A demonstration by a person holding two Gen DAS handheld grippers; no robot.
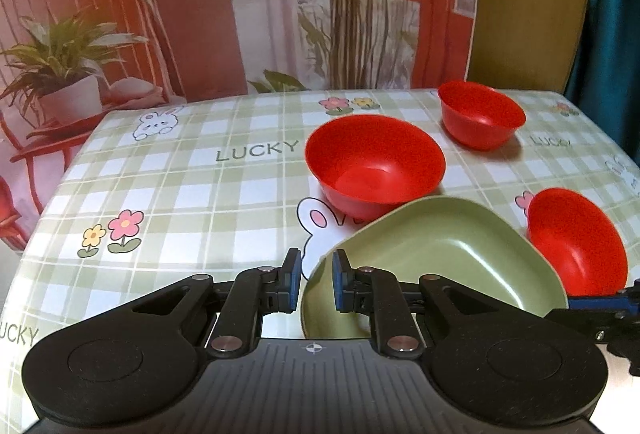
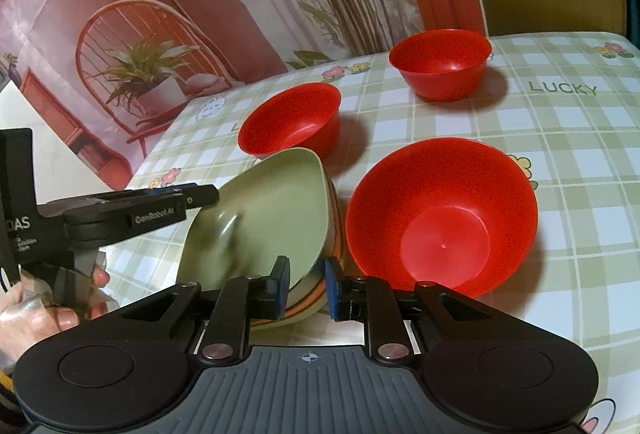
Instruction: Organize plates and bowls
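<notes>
Two tools meet on one stack. The left gripper [image 1: 316, 282] is clenched on the rim of the green plate [image 1: 440, 254]. In the right wrist view it reaches in from the left edge and holds that plate tilted, raised on its left side. The right gripper [image 2: 306, 286] straddles the near edge of the stack at bottom centre, where an orange plate [image 2: 308, 304] shows beneath. I cannot tell whether its pads press.

The step in hand looks like seating the green plate on the pile. Three red bowls [image 1: 376, 162] stand apart on the tablecloth [image 1: 160, 186], toward the upper right of the left wrist view. Next, probably: lower the plate flat, let go, then nest the bowls.
</notes>
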